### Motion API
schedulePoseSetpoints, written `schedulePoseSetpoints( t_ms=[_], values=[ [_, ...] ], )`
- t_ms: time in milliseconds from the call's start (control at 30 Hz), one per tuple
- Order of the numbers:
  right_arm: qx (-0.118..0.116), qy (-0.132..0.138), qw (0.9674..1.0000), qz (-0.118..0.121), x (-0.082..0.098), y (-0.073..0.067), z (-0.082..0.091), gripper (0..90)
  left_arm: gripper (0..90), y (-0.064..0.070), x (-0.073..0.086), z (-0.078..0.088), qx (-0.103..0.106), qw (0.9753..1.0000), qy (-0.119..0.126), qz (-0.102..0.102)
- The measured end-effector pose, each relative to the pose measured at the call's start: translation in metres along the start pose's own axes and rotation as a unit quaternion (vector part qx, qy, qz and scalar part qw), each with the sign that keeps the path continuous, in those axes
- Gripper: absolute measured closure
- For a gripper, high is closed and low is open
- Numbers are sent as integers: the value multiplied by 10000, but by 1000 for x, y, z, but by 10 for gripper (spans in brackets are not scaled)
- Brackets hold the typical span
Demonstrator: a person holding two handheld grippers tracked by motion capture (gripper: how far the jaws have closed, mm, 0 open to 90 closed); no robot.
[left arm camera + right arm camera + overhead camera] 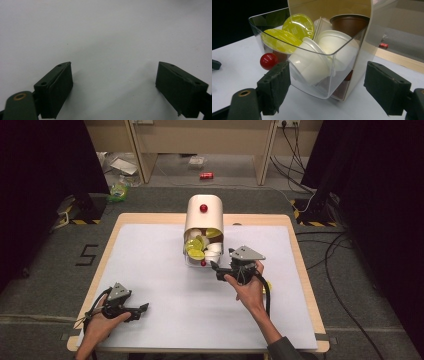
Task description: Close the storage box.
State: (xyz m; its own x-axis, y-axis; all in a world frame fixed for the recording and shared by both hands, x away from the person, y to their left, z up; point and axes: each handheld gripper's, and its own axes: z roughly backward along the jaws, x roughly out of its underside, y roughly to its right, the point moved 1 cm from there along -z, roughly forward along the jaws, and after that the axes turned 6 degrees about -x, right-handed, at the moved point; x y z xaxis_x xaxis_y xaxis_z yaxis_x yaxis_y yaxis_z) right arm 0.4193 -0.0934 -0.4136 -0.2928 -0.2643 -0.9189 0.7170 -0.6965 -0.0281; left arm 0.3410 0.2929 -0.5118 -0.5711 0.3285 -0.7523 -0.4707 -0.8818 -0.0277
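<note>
A cream capsule dispenser (204,220) with a red knob (203,208) lies at the back middle of the white table mat (165,270). Its clear drawer (202,254) (312,82) sticks out toward me, holding several yellow-lidded capsules (298,23), white capsules (312,65) and a brown one (348,23). A red ball knob (268,61) sits on the drawer's front. My right gripper (216,269) (327,85) is open, its jaws standing either side of the drawer's near corner, and the pads do not press on it. My left gripper (140,312) (113,82) rests open over bare mat at the front left.
A yellow capsule (269,285) lies on the mat, partly hidden behind the right hand. The wooden table edge (305,270) frames the mat. On the floor beyond are a red can (206,175), cables (330,255) at the right and black stands.
</note>
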Motion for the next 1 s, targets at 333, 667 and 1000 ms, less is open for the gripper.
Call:
schedulePoseSetpoints(
  t_ms=[333, 667, 1000],
  values=[
    [24, 9, 10000, -13, -4, 2, -5, 215, 136, 0, 0, 0, 2, 10000, 1, 3],
    [76, 29, 10000, -44, -6, 7, -11, 219, 136, 0, 0, 0, 5, 10000, 1, 4],
    [108, 47, 9999, -113, -9, 14, -18, 225, 136, 0, 0, 0, 4, 10000, -1, 3]
  ],
)
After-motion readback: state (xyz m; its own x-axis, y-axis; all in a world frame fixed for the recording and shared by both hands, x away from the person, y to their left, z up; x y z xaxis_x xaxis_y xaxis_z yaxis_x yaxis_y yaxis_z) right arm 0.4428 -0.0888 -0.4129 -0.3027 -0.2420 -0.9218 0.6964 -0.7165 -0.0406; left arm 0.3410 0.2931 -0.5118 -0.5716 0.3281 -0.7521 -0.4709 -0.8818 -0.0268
